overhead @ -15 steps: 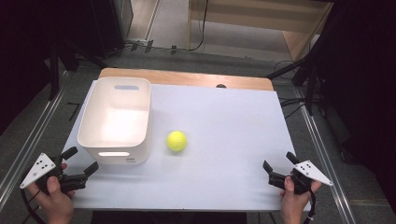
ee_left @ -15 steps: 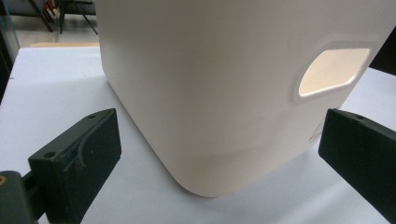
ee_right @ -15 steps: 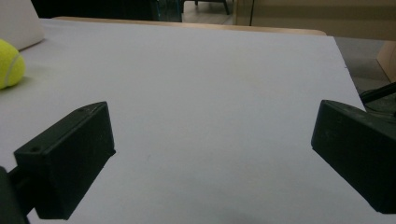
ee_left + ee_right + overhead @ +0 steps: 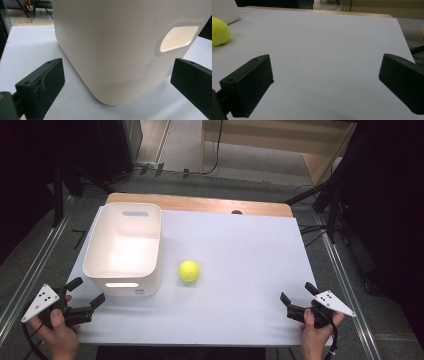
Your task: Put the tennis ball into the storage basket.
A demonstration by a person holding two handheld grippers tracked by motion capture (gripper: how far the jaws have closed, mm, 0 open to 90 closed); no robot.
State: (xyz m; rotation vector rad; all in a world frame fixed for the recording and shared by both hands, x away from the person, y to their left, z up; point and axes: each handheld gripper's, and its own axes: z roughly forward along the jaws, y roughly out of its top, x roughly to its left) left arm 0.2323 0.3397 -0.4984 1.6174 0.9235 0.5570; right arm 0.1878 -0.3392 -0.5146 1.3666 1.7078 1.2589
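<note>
**Hands barely shifted; ball waits beside the bin**

Nothing has visibly moved since half a second ago: both grippers sit at the near edge of the surface [image 4: 240,250]. The tennis ball [image 4: 189,270] lies just right of the white bin [image 4: 125,251], well apart from the right gripper [image 4: 296,299], whose jaws gape wide and empty. The left gripper [image 4: 86,293], equally wide and empty, faces the bin's near wall. Risk: a nudged ball rolls away, or the left jaws bump the bin.

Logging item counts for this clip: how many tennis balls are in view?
1. The yellow tennis ball lies on the white table, just right of the white bin and apart from it. The bin's floor looks bare, so none seems hidden inside.
</note>
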